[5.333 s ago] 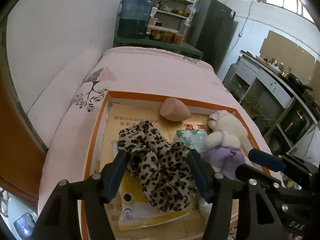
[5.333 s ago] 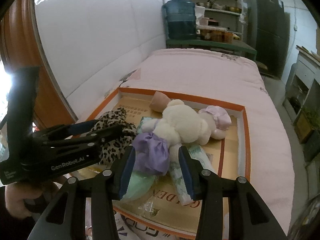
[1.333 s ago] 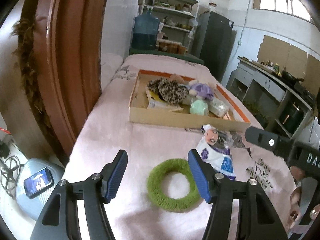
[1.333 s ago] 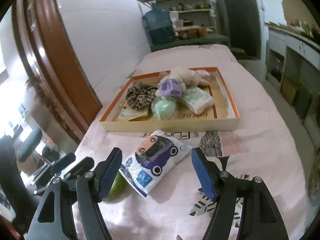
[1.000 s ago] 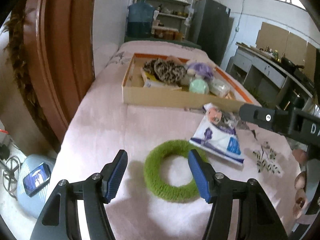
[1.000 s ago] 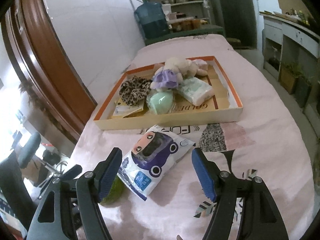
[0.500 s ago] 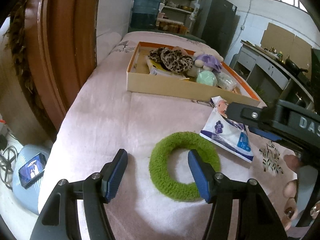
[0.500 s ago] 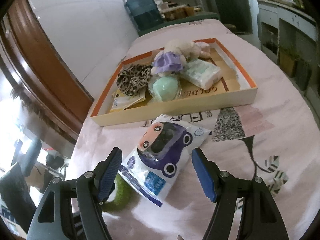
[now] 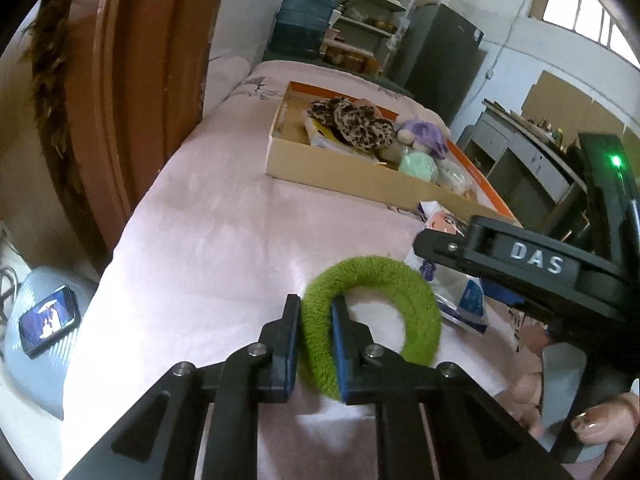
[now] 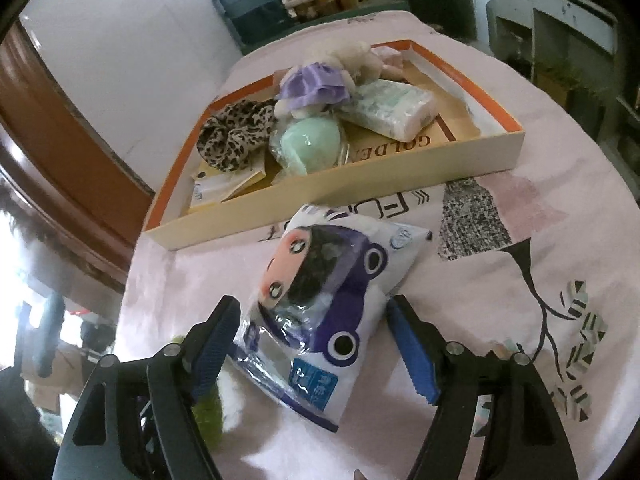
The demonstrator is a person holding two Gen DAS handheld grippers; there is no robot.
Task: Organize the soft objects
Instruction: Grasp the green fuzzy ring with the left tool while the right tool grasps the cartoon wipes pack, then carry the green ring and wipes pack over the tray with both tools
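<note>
Pink quilted bed [image 9: 208, 216] carries a shallow orange-rimmed cardboard box [image 10: 360, 168] holding soft toys. Near it, a white cartoon-print plastic pack [image 10: 320, 296] lies between your right tongs [image 10: 312, 356], spread wide. Your left tongs [image 9: 316, 344] are clamped on the fuzzy green ring [image 9: 372, 316], beside the pack

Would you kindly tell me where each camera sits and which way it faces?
Left wrist: rides the left tongs, low over the bed, facing the box; the tongs are shut on the green ring, and the right tongs' body and a hand show.
Right wrist: rides the open right tongs, looking down at the wipes pack between its fingers.
Shared: box, pack, ring.
</note>
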